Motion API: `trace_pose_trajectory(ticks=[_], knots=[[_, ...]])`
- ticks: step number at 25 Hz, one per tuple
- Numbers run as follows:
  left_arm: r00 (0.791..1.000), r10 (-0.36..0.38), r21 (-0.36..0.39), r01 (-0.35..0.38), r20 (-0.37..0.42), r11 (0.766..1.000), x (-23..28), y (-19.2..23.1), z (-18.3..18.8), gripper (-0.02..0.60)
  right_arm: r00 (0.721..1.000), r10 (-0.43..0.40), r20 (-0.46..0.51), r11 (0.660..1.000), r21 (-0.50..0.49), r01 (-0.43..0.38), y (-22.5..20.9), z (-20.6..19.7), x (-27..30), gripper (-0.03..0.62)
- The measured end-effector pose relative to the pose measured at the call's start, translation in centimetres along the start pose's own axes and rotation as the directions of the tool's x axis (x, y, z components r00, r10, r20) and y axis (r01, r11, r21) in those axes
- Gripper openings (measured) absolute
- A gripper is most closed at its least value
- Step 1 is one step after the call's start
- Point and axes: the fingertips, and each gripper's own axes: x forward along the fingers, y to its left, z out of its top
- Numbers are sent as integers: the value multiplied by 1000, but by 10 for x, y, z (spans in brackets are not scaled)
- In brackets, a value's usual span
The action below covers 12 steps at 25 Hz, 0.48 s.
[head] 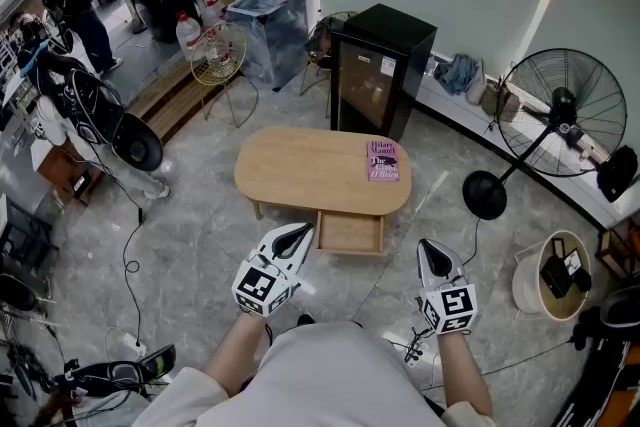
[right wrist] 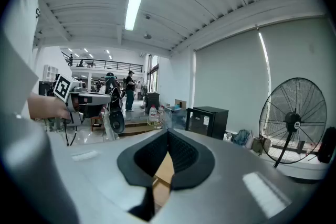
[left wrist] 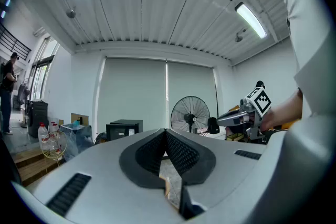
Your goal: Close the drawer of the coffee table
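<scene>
An oval wooden coffee table [head: 290, 173] stands on the grey floor in the head view, with a pink book [head: 383, 160] on its right end. Its drawer [head: 351, 233] is pulled out toward me on the near side. My left gripper [head: 297, 235] hovers just left of the drawer's near corner, shut and empty. My right gripper [head: 432, 252] hangs to the drawer's right, a little nearer to me, also shut with nothing in it. In the left gripper view the closed jaws [left wrist: 166, 131] point level across the room; the right gripper view shows closed jaws [right wrist: 167, 134] with wood showing below them.
A black cabinet [head: 380, 67] stands behind the table. A standing fan [head: 553, 115] and its round base [head: 485, 195] are at the right, a white bucket [head: 545, 273] nearer. Cables [head: 130, 245] trail on the floor at left. People stand far back left.
</scene>
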Motion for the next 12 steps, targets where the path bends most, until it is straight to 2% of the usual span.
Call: trace_pose_trajectory(ticks=[12], knots=[[1000, -1, -17, 1, -16, 1000, 3, -7, -7, 8, 1000, -8, 5, 1000, 28, 8, -7, -4, -7, 11]])
